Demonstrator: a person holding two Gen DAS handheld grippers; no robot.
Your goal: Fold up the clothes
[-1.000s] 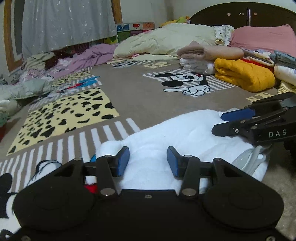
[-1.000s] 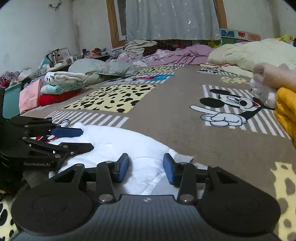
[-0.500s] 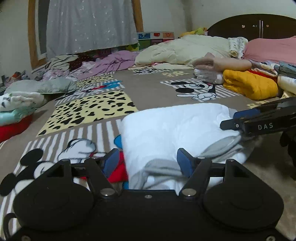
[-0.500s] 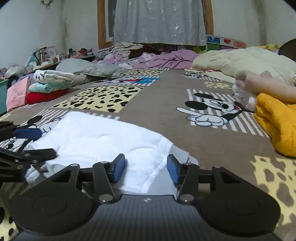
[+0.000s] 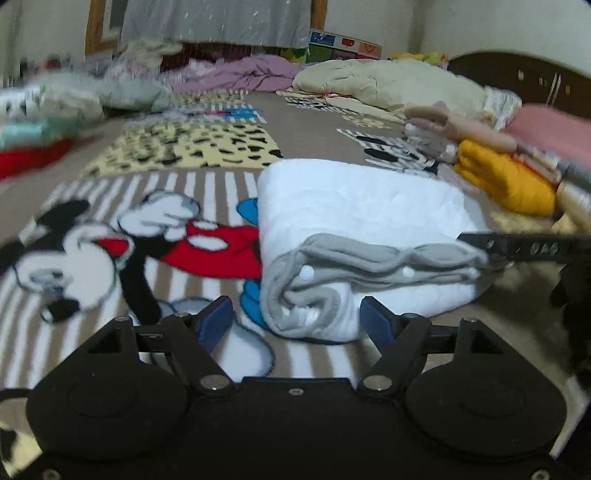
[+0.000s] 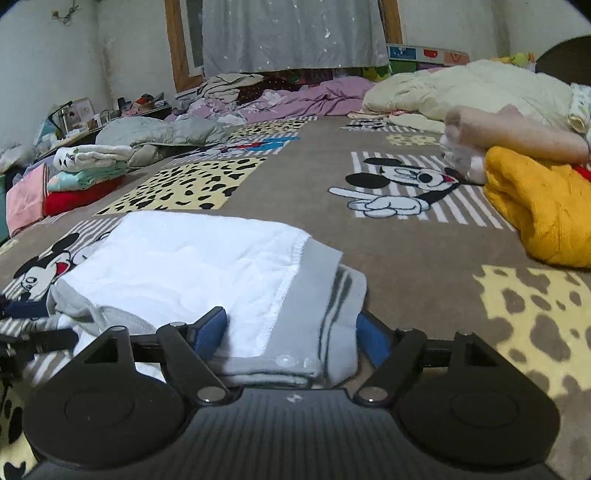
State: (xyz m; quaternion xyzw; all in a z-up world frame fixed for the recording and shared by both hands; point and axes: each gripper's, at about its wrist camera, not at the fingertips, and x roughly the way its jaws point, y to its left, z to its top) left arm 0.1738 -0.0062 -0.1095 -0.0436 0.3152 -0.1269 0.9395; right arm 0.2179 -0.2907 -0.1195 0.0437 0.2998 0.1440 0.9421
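White garment [image 6: 192, 254] lies folded; both grippers [image 5: 295, 321] [image 6: 291, 332] spread wide, gripping nothing; right one straddles the hem, possibly touching, so it risks dragging folds loose

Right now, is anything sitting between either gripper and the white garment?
No. The folded white garment lies directly ahead of the open left gripper, and its grey edge already sits between the fingers of the open right gripper. Nothing intervenes.

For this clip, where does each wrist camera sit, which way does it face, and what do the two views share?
Left wrist: on the left gripper, low over the blanket, facing the white garment with the jaws open; the right gripper's fingers enter from the right.
Right wrist: on the right gripper, jaws open astride the garment's grey edge, facing the window curtain.
Shared: garment, blanket, yellow pile.
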